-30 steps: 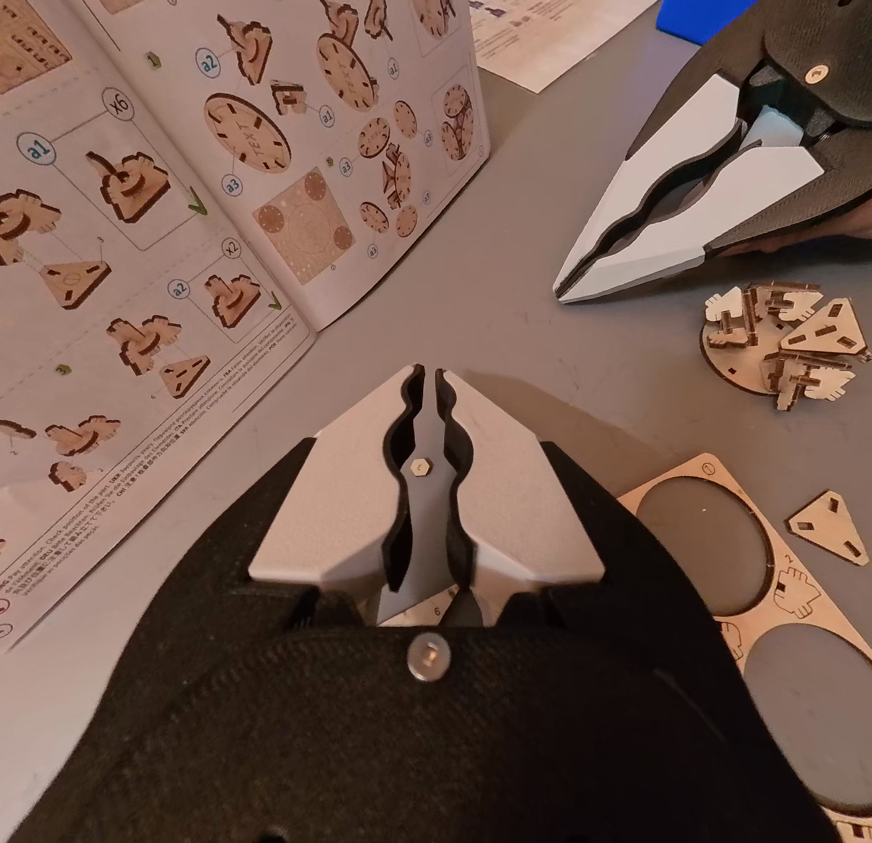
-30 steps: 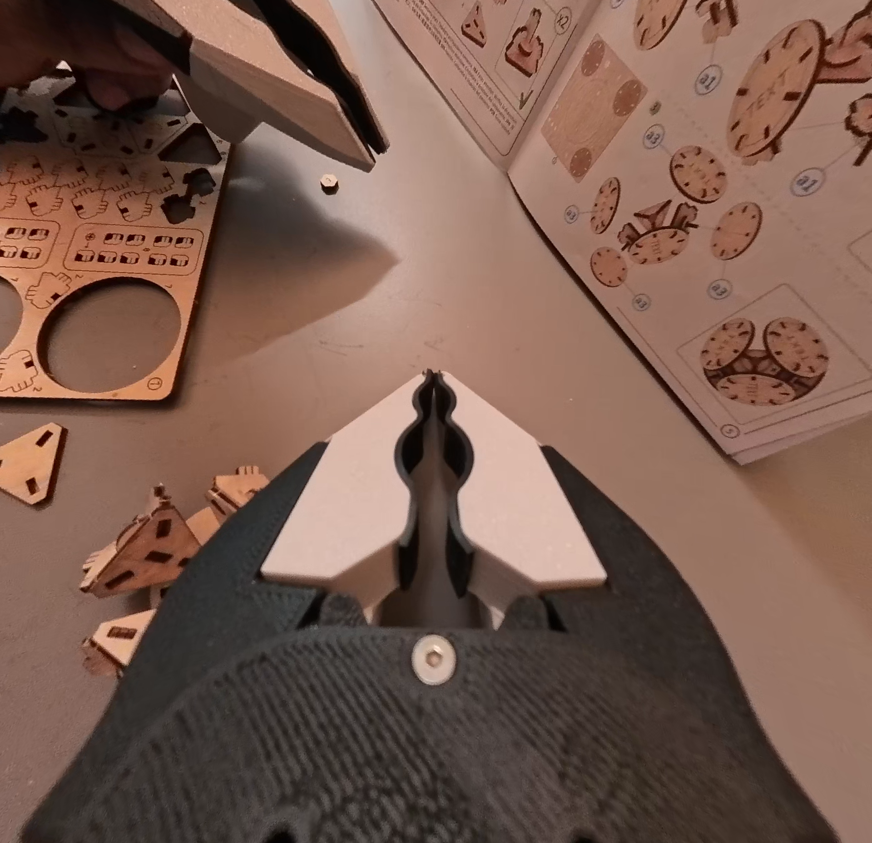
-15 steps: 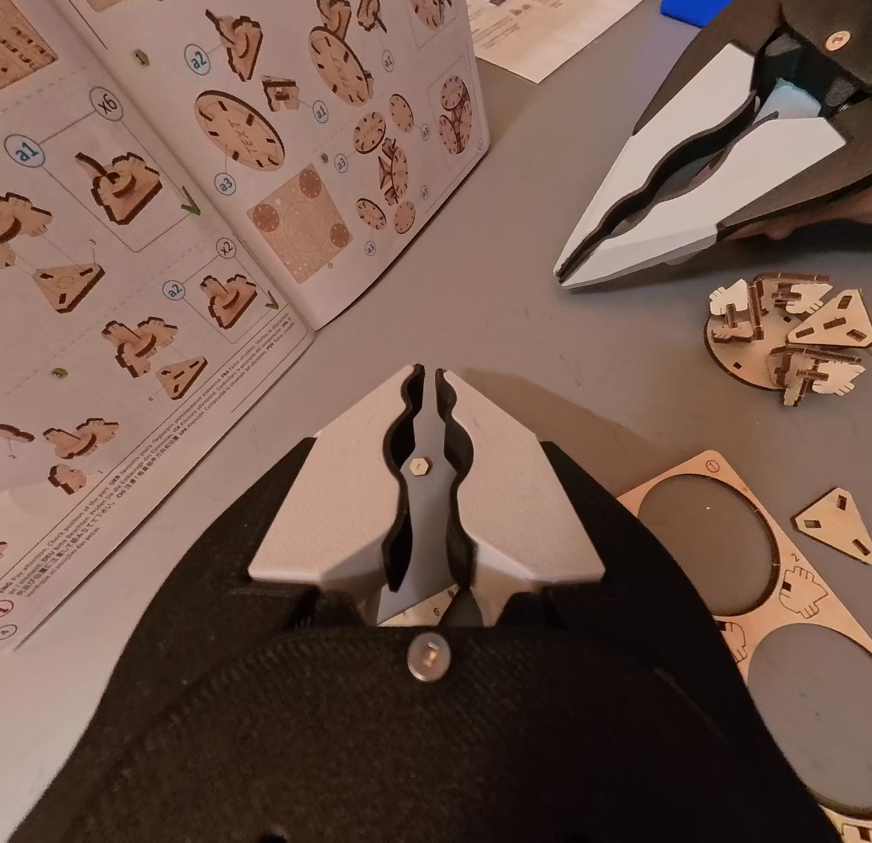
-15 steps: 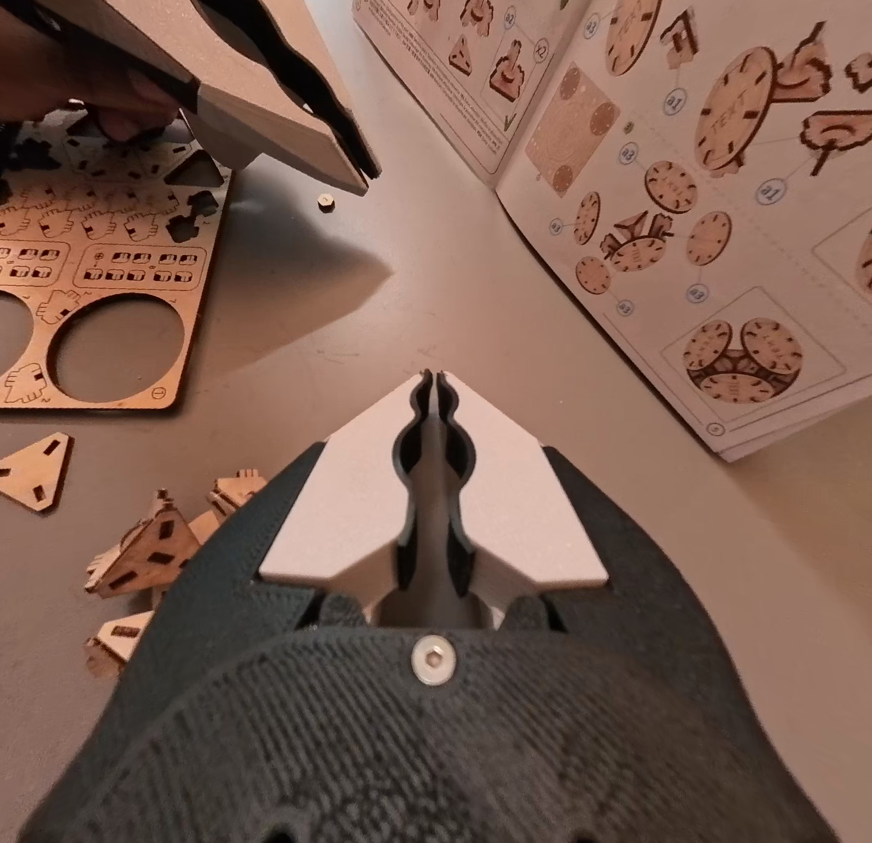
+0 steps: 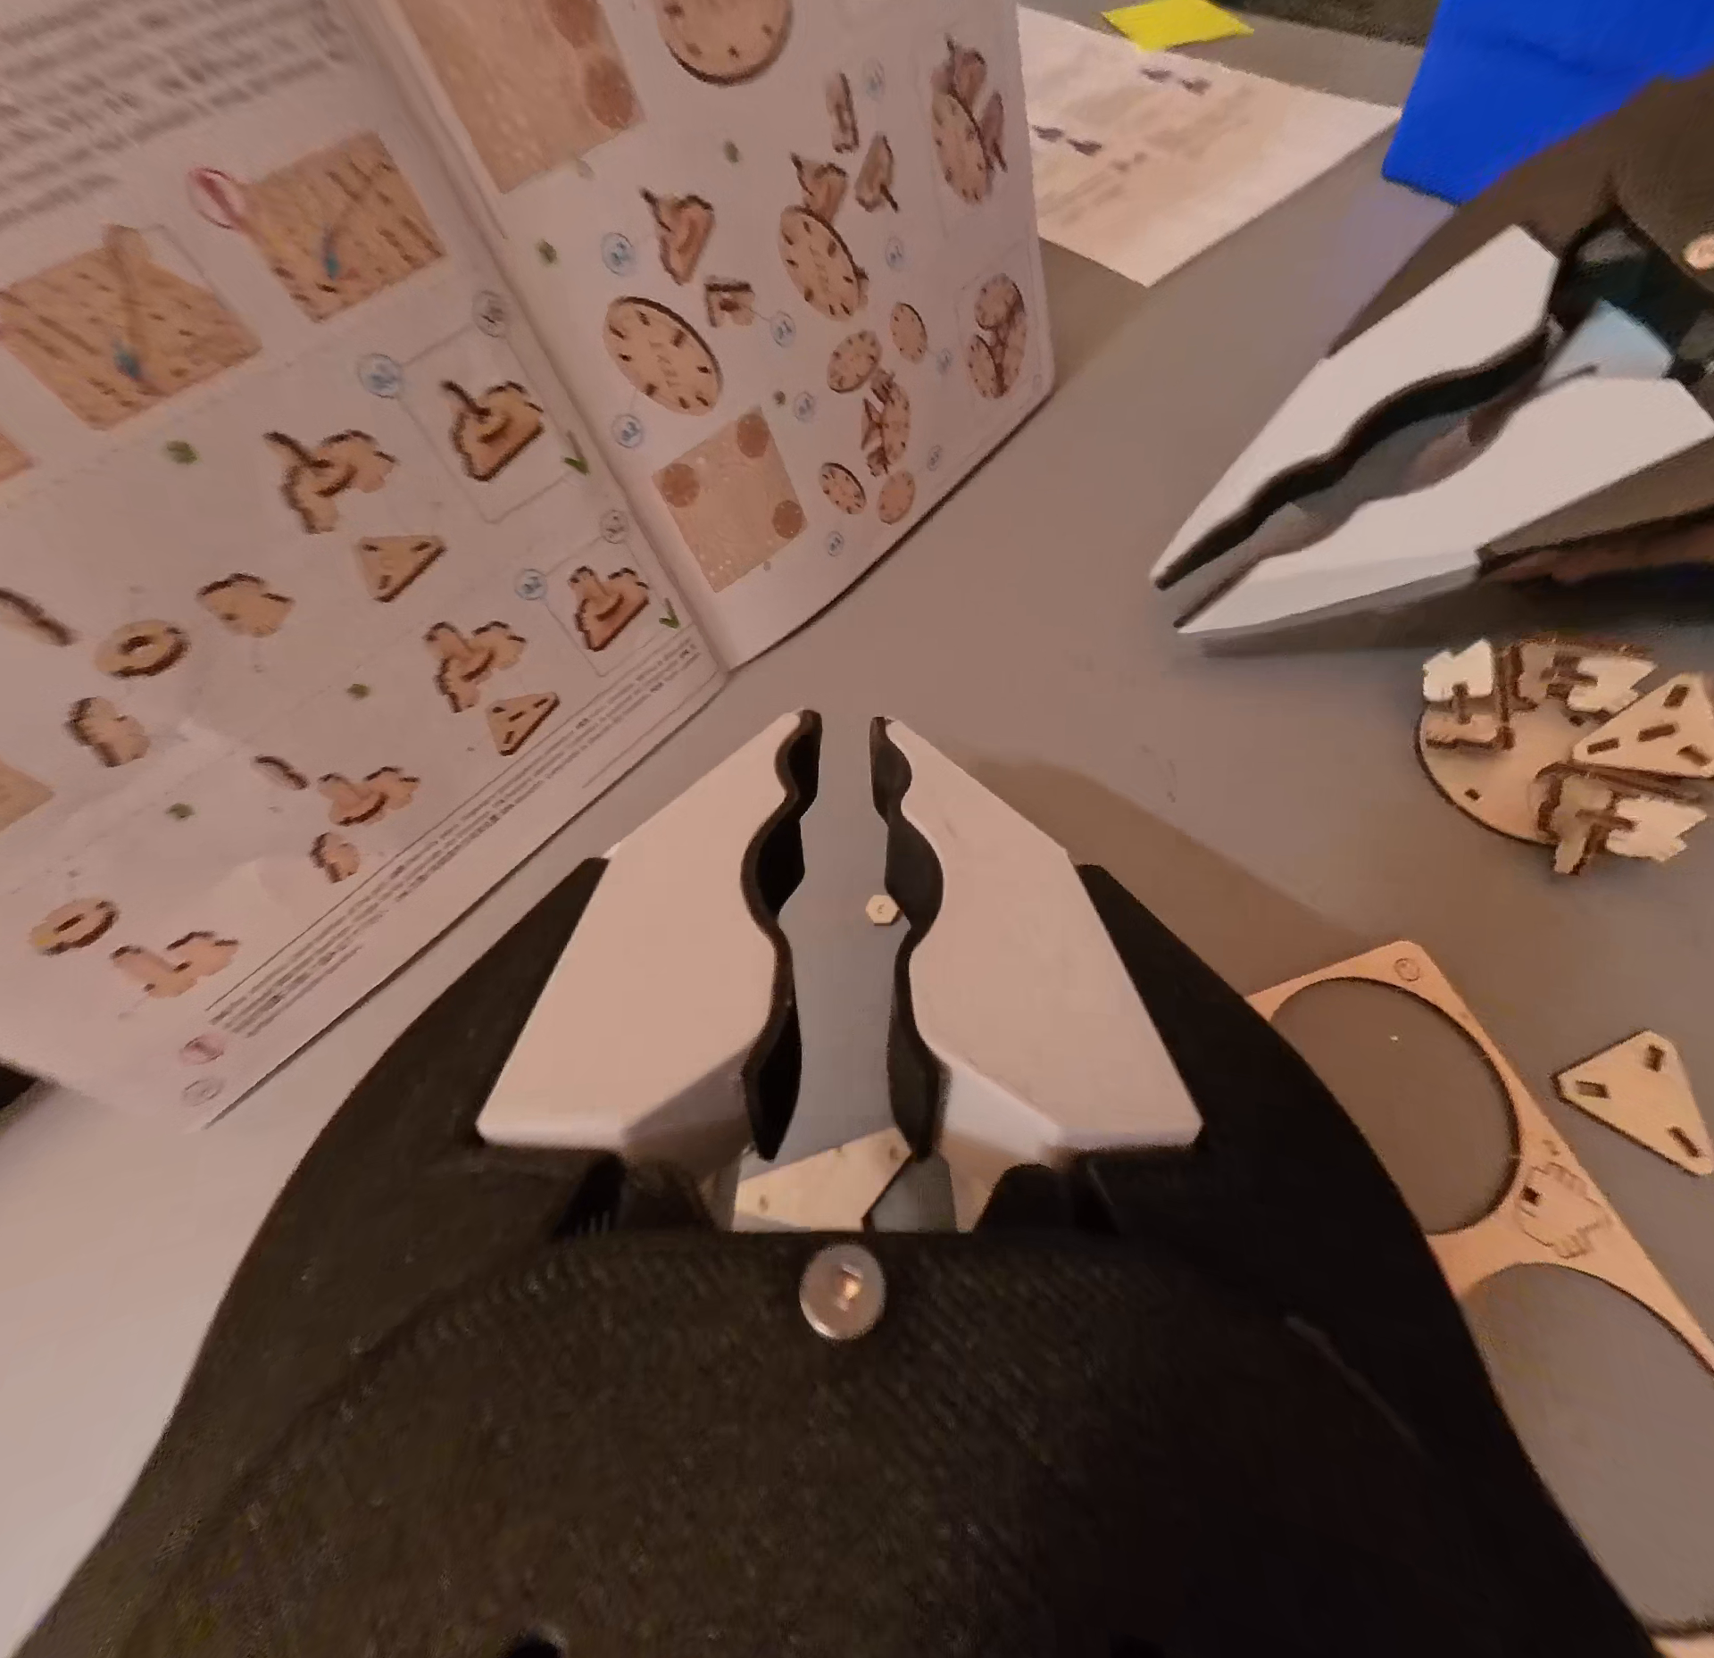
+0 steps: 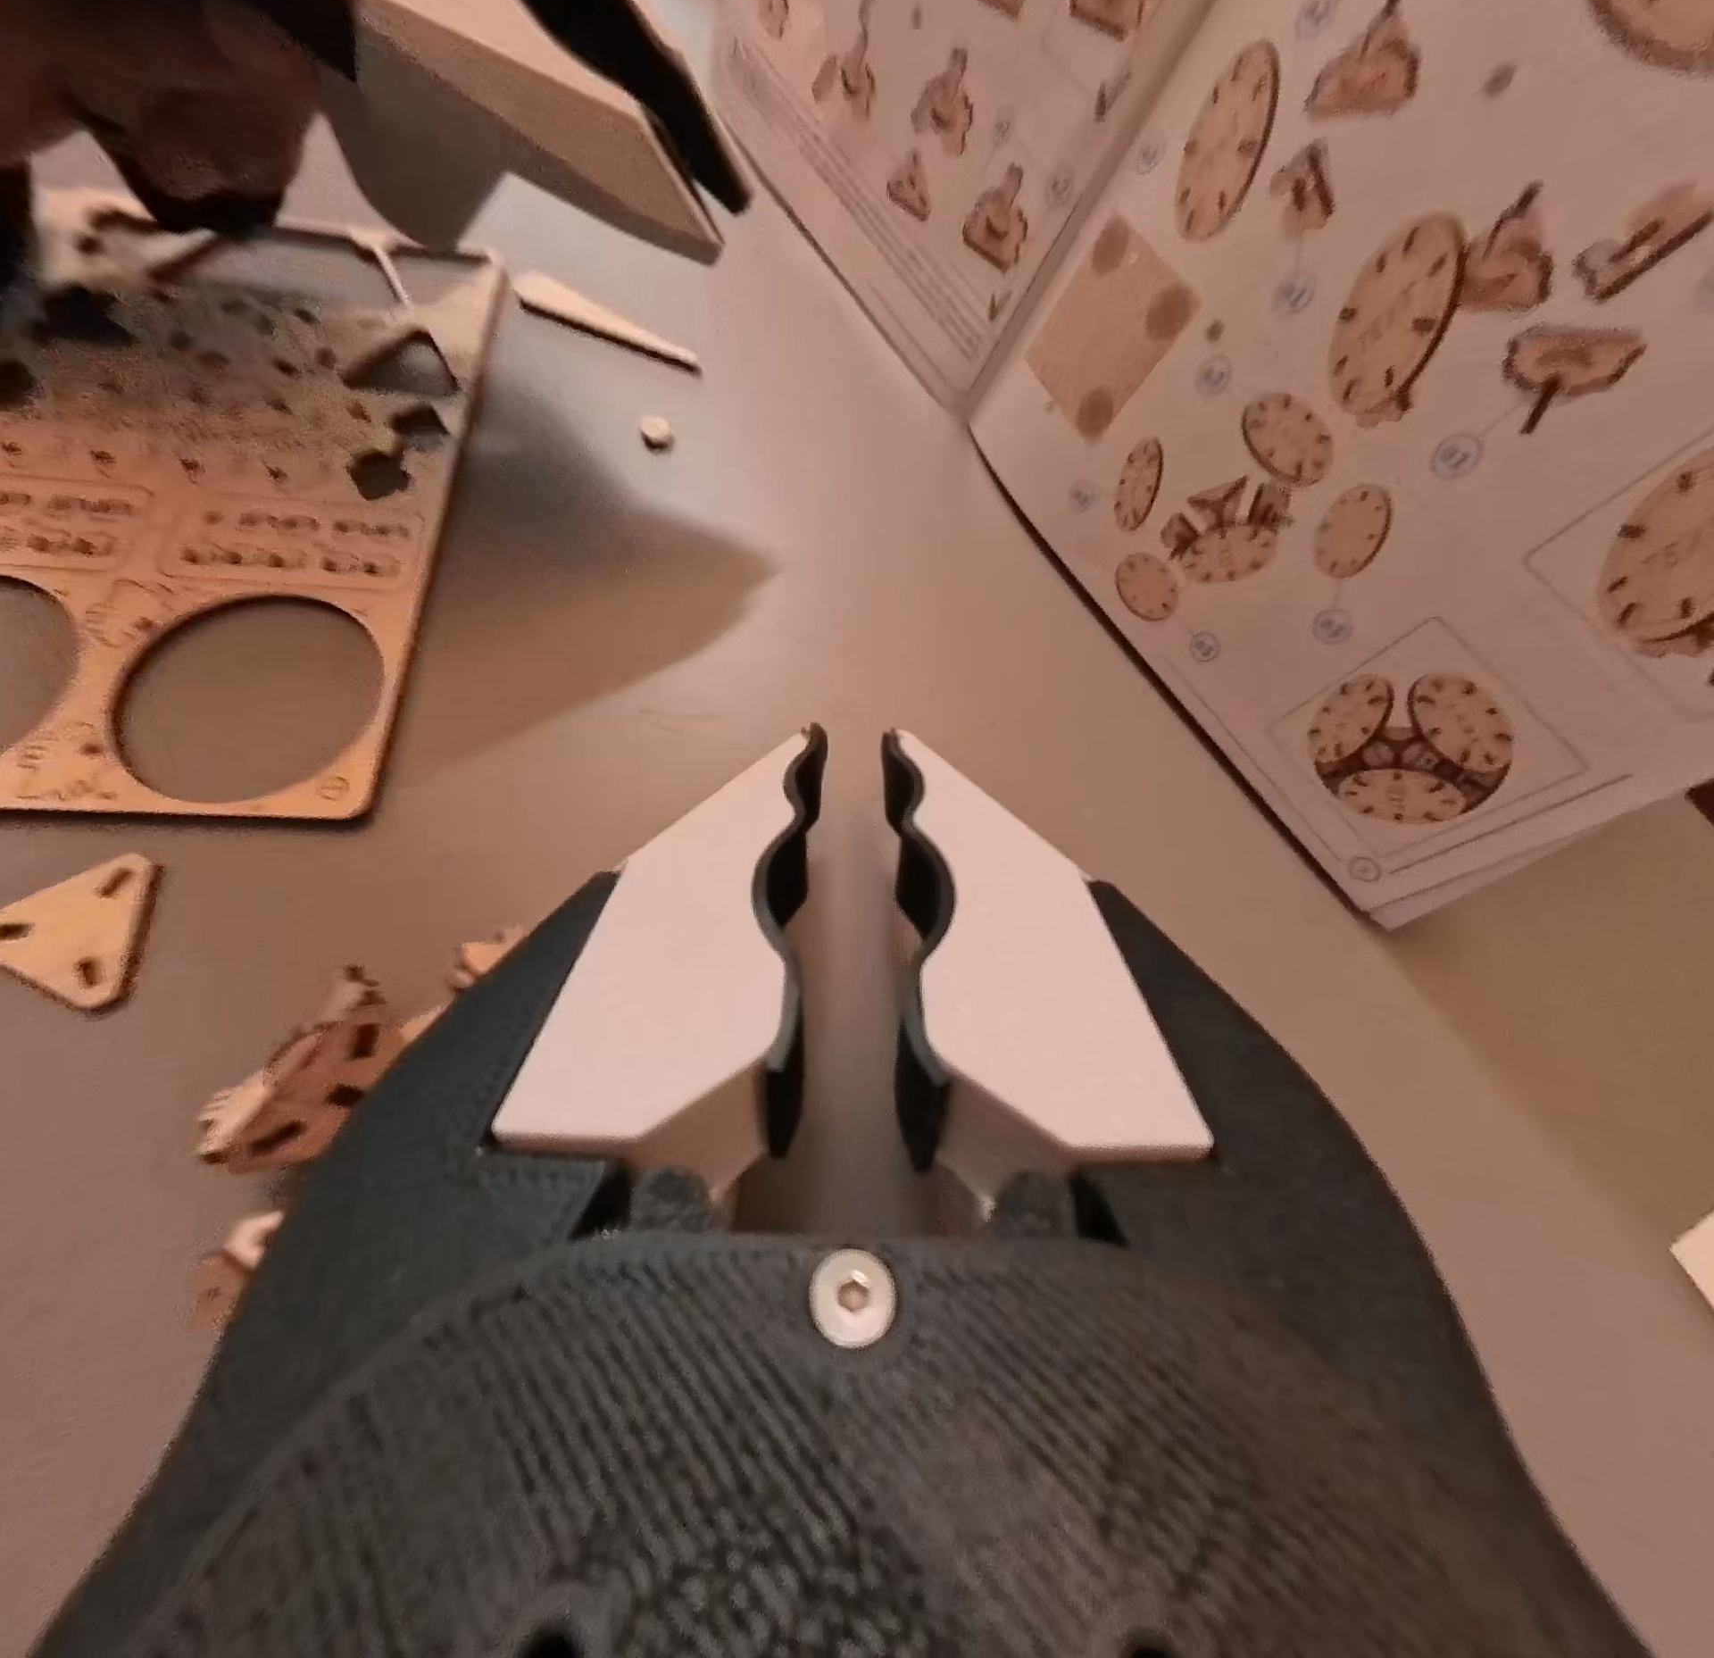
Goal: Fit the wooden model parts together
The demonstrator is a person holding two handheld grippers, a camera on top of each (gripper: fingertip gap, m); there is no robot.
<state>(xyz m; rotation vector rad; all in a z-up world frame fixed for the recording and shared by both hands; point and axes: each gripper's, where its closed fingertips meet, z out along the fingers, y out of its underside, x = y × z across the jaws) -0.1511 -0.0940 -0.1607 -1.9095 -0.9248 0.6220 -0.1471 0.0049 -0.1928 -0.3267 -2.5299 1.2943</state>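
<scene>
Grippers hovered over a grey desk (image 5: 1067,686) with a bare strip of surface between them. The left gripper (image 5: 845,728) had its fingers slightly parted and gripped nothing; a tiny hexagonal wooden piece (image 5: 878,908) lay on the desk below the gap. The right gripper (image 6: 851,743) was likewise a little open and bare, above clear desk.

An open instruction booklet (image 5: 556,361) covered the far left of the desk, its printed text too blurred to make out. A punched wooden parts sheet (image 6: 232,547) lay toward the near right edge, beside a loose triangular piece (image 5: 1642,1099) and a half-built round wooden assembly (image 5: 1577,760).

A second earlier, both pairs of fingers had been nearly closed; both had since parted.
</scene>
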